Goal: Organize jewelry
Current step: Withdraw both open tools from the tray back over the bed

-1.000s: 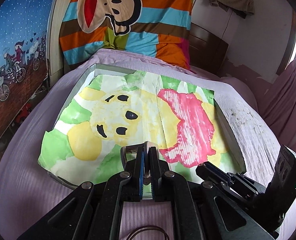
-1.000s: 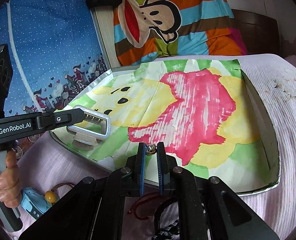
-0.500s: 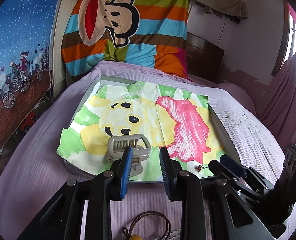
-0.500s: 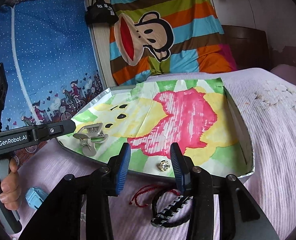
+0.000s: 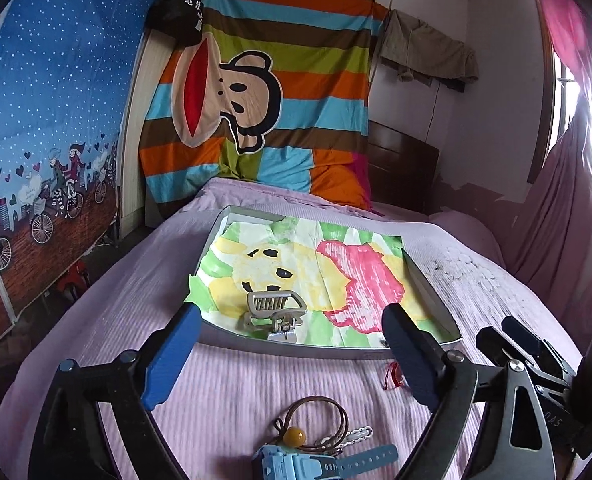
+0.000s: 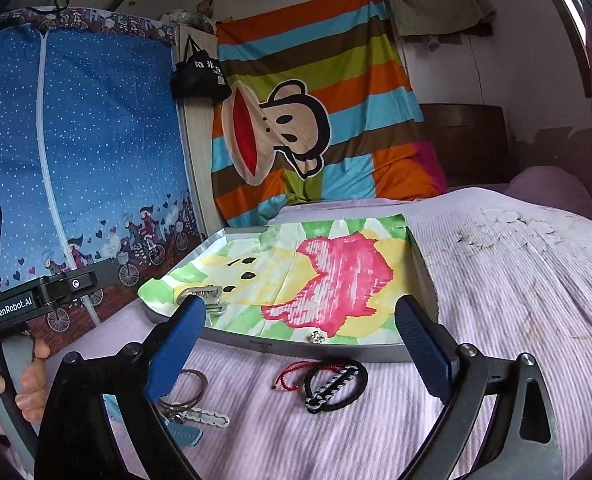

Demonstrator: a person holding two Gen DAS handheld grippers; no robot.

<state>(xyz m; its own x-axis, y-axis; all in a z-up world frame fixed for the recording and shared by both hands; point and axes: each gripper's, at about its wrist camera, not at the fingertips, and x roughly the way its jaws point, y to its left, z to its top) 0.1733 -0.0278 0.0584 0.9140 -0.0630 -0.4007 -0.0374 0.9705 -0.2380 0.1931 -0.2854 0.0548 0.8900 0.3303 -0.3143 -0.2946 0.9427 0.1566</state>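
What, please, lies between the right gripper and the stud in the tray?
In the right wrist view, a red cord, a black band and the tray rim lie between the right gripper and the stud.

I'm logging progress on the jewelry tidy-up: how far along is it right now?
Done: the grey hair claw clip and a small sparkly stud lie in the paper-lined tray. In hand: nothing; the left gripper and right gripper are both open and empty. Left on the bed: red string bracelet, black hair tie, brown cord with amber bead, white clip, blue watch. Under halfway.
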